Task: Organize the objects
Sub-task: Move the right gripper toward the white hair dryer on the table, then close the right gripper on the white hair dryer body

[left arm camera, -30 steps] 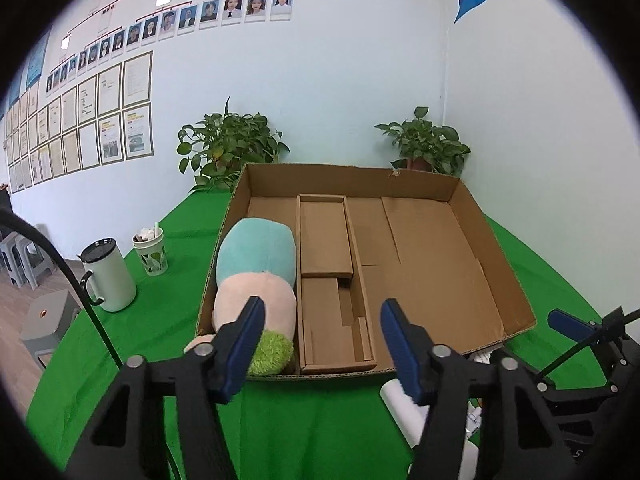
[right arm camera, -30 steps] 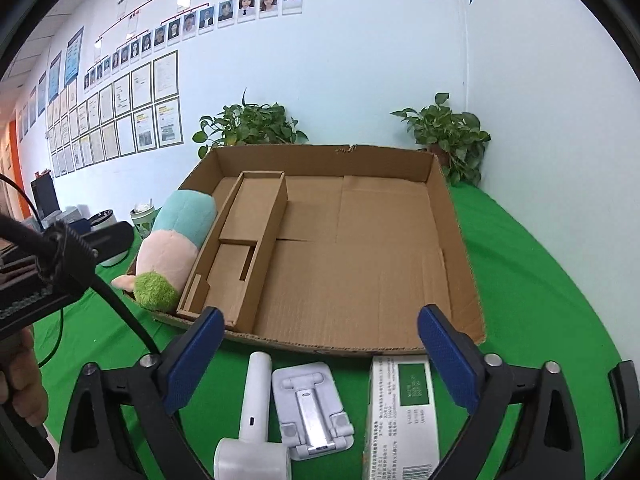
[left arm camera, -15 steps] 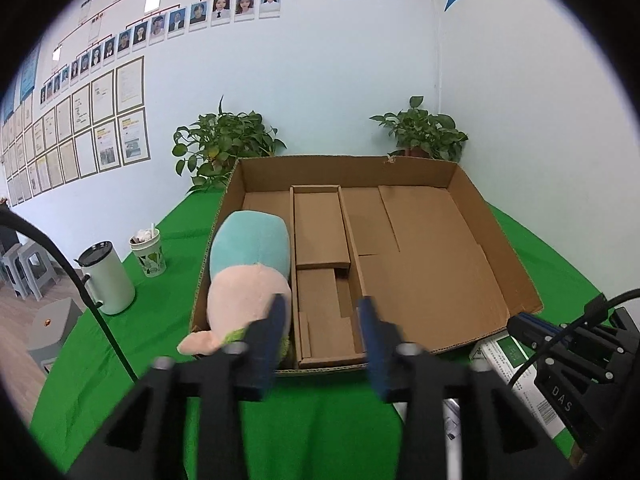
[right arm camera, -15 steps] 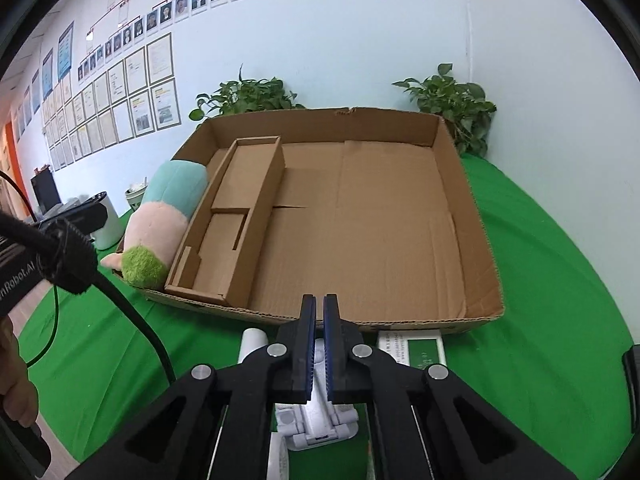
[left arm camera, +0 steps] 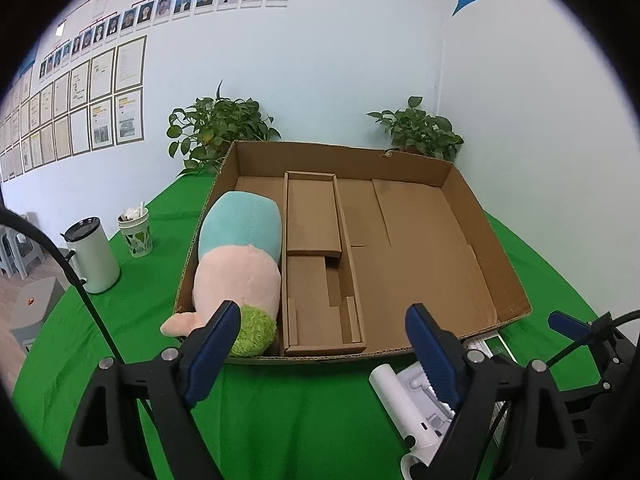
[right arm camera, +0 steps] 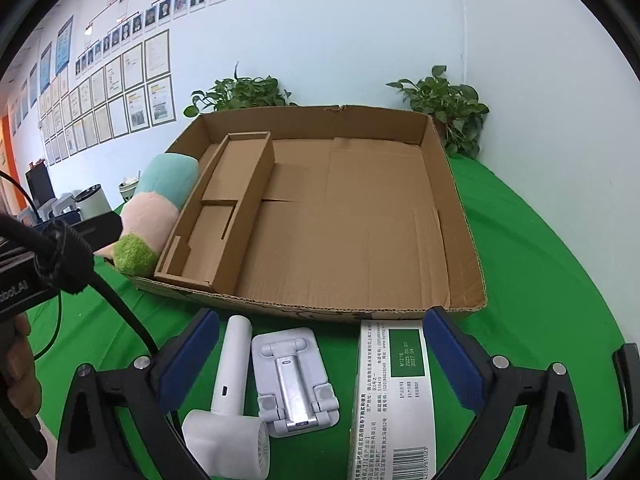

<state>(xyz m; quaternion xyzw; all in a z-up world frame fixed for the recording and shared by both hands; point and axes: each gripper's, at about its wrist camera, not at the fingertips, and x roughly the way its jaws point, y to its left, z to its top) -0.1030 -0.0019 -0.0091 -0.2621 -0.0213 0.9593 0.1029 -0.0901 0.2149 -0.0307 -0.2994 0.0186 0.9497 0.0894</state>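
Note:
A shallow cardboard box (left arm camera: 460, 184) lies on the green cloth with a narrow cardboard insert (left arm camera: 312, 216) inside. A teal, pink and green plush toy (left arm camera: 240, 256) fills its left strip. Near the front edge lie a white handheld fan (right arm camera: 232, 380), a white folding phone stand (right arm camera: 292, 380) and a green-and-white carton (right arm camera: 396, 392). My left gripper (left arm camera: 320, 320) hovers before the box, its jaws opening with nothing between them. My right gripper (right arm camera: 322, 320) hangs over the three loose items, jaws opening wide and touching none.
A white lidded mug (left arm camera: 92, 256) and a patterned cup (left arm camera: 136, 232) stand left of the box. Potted plants (left arm camera: 220, 128) sit behind it against the wall. A person's hand (right arm camera: 16, 372) holds the left gripper at the left edge.
Both grippers closed half a second ago, the right one fully, and now stand wide apart again. Neither took hold of anything, and the objects have not moved.

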